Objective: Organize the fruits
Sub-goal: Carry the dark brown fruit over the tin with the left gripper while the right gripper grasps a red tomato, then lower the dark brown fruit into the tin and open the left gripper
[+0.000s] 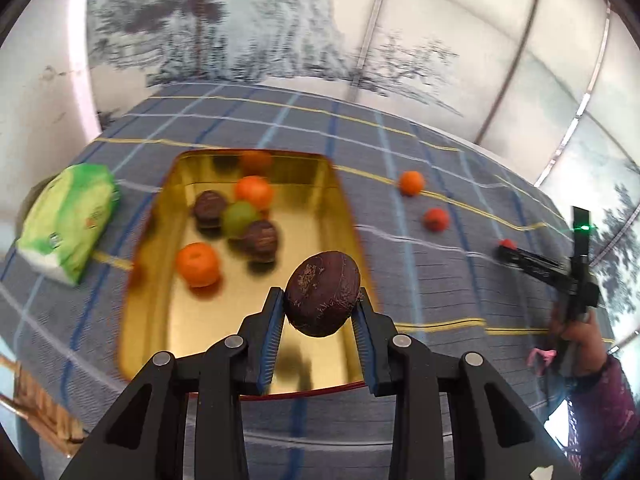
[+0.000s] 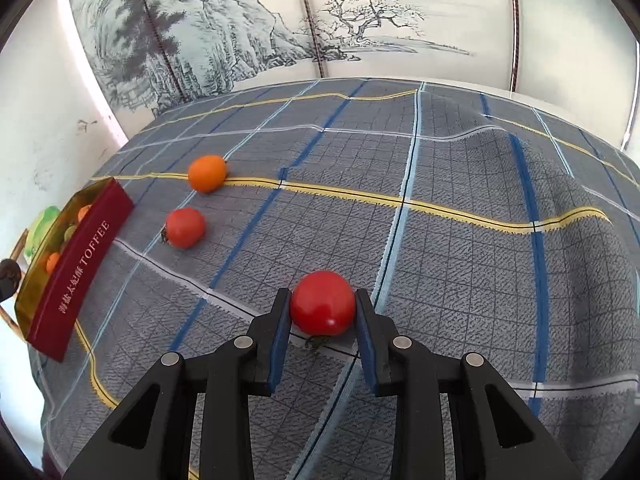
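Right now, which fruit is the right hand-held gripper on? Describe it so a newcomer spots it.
On the grey plaid tablecloth, look right of the red toffee tin, past the fruit lying loose there. The red tomato sits on the cloth between the right hand-held gripper pads. It is deeper red and glossier than the paler tomato and the orange.

gold tin [image 1: 156,248], red tomato [image 2: 322,303], grey-blue checked cloth [image 2: 440,240].

Worktop [image 2: 440,240] under grey plaid cloth, rumpled at right. On it: toffee tin [image 2: 80,264], green packet [image 1: 68,220] beside tin, orange [image 2: 207,173], two tomatoes [image 2: 185,227] [image 2: 322,308].
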A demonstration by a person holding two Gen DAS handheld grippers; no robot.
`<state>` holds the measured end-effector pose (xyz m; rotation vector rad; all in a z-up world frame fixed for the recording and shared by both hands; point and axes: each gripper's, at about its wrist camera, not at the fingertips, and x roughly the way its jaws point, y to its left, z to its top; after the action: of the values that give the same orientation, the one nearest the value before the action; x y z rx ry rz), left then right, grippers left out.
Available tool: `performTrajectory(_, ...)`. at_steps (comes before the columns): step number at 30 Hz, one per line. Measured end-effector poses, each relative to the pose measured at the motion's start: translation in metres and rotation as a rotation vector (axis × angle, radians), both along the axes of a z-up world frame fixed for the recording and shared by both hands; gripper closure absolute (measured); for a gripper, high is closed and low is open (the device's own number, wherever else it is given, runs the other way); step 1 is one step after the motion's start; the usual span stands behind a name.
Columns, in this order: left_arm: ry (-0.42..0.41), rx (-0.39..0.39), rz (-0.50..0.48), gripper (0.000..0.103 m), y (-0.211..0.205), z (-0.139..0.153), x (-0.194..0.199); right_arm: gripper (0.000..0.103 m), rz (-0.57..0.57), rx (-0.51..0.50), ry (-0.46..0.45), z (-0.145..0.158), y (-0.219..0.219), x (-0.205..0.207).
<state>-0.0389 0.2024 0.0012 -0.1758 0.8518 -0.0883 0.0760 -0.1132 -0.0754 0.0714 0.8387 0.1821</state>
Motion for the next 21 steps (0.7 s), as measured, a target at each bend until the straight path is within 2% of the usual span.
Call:
performTrajectory(6,-0.002,0.000,0.034,0.073,0.021,-0.005,-0.002,0.071,-0.005,-0.026,-0.003,0.001,0.003,0.000)
performTrajectory(21,-0.005,0.009,-0.025,0.073,0.007,-0.014,0.022,0.071,-0.019,-0.052,-0.004,-0.001,0.002,-0.002)
